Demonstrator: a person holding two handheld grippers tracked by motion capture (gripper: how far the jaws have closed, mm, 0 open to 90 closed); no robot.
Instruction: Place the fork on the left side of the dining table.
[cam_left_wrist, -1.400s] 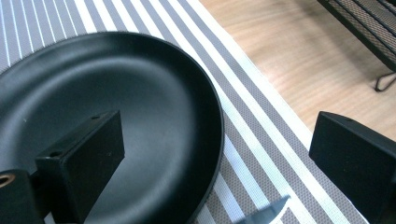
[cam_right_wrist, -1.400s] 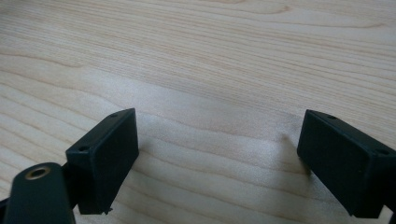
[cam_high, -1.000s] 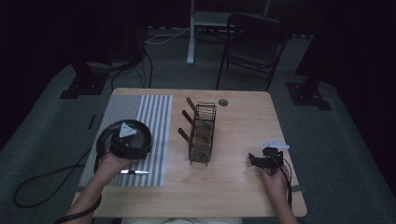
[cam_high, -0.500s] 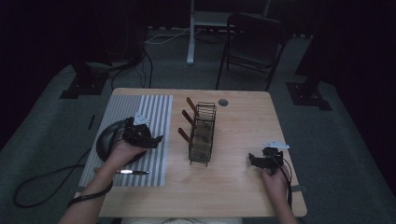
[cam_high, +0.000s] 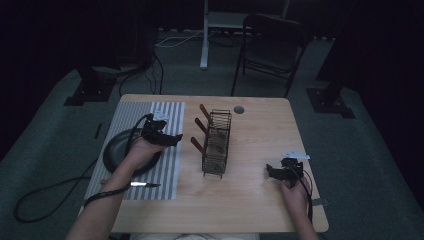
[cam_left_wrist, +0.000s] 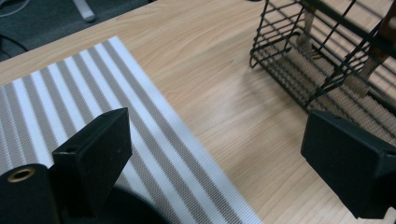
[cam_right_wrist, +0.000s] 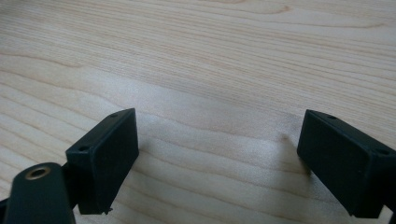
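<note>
Wooden table (cam_high: 260, 200): black wire basket (cam_high: 217, 142), wooden-handled utensils (cam_high: 198, 127).

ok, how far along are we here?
Done: the black plate sits on the striped mat, and one utensil lies near the mat's front edge. In hand: nothing. The left gripper hangs above the mat, pointing at the wire caddy; its fingers have just closed slightly, with nothing between them. The right gripper rests open. Probably left: three wooden-handled utensils in the caddy.
</note>
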